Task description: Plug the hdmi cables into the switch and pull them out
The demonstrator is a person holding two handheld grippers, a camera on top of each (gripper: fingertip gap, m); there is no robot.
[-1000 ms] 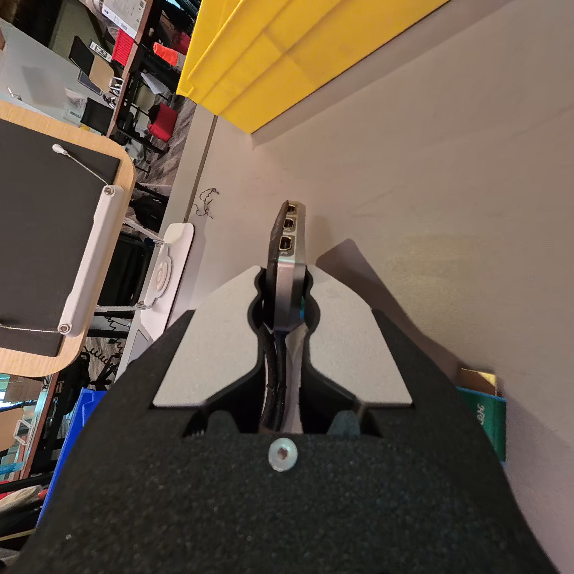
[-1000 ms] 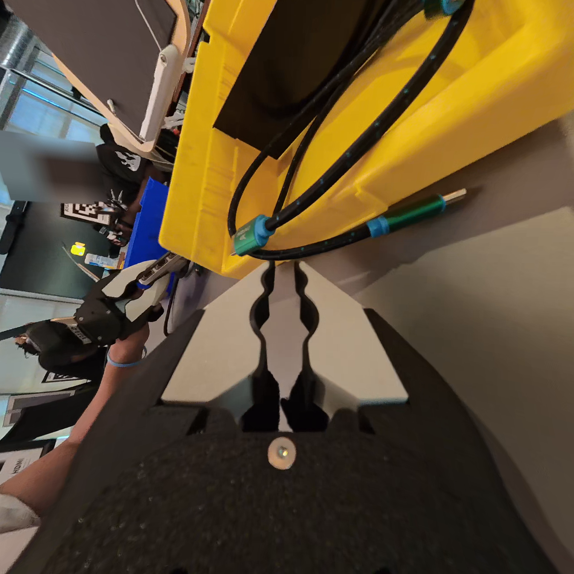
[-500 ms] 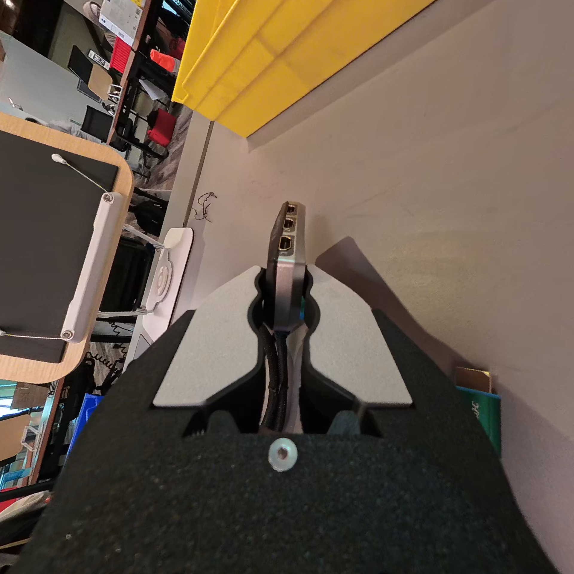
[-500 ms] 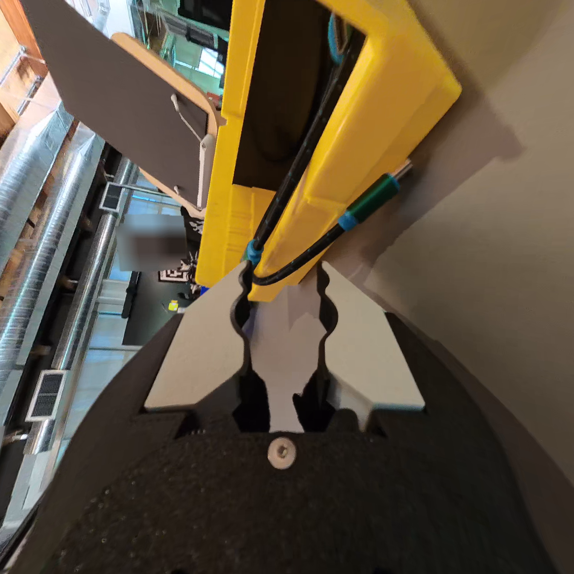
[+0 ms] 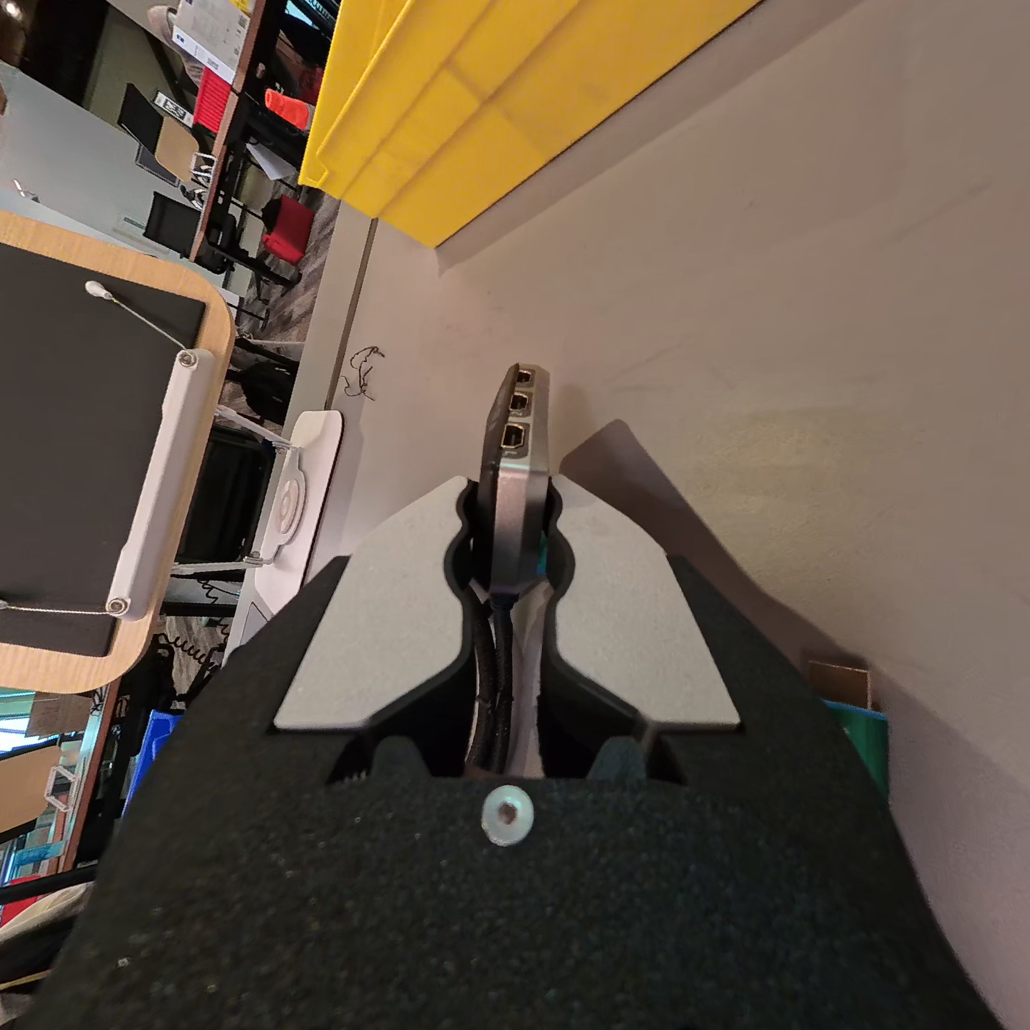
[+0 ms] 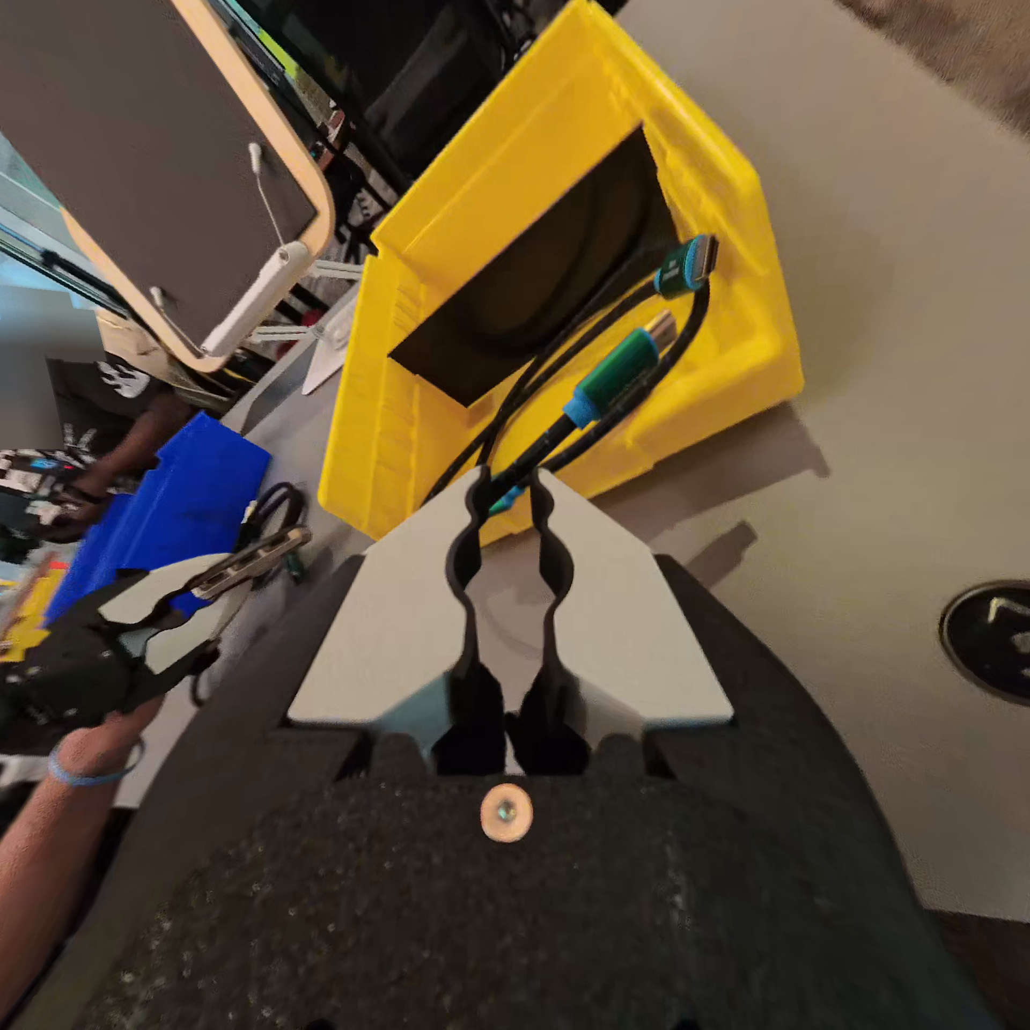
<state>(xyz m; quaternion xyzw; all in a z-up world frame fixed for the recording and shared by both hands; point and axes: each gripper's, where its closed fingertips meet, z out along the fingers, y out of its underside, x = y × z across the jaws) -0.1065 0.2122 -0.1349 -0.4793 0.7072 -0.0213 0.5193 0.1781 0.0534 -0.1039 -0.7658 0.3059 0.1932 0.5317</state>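
Note:
My left gripper (image 5: 510, 485) is shut on the grey HDMI switch (image 5: 515, 446) and holds it on edge above the table. Three open ports face up along its edge, and its own black braided cable (image 5: 493, 669) runs back between the fingers. It also shows at the left of the right wrist view (image 6: 223, 579). My right gripper (image 6: 508, 479) is closed on a black HDMI cable (image 6: 535, 451) at the front edge of the yellow bin (image 6: 390, 446). That cable's green plug (image 6: 618, 368) sticks up over the bin. A second green plug (image 6: 685, 267) lies inside the bin.
The yellow bin also shows at the top of the left wrist view (image 5: 446, 111). A blue bin (image 6: 184, 501) stands at the left, a round black grommet (image 6: 992, 641) sits in the table at the right. A green box (image 5: 858, 741) stands at the right. A person's forearm (image 6: 56, 808) holds the left gripper. Across from one pair of fingers to the other is roughly 35 cm. The round black grommet (image 6: 992, 641) is about 15 cm from my right fingertips and 45 cm from my left.
My right gripper opened wider, then closed on the cable. The green plug rose from the table beside the bin to above it. The left gripper barely moved.

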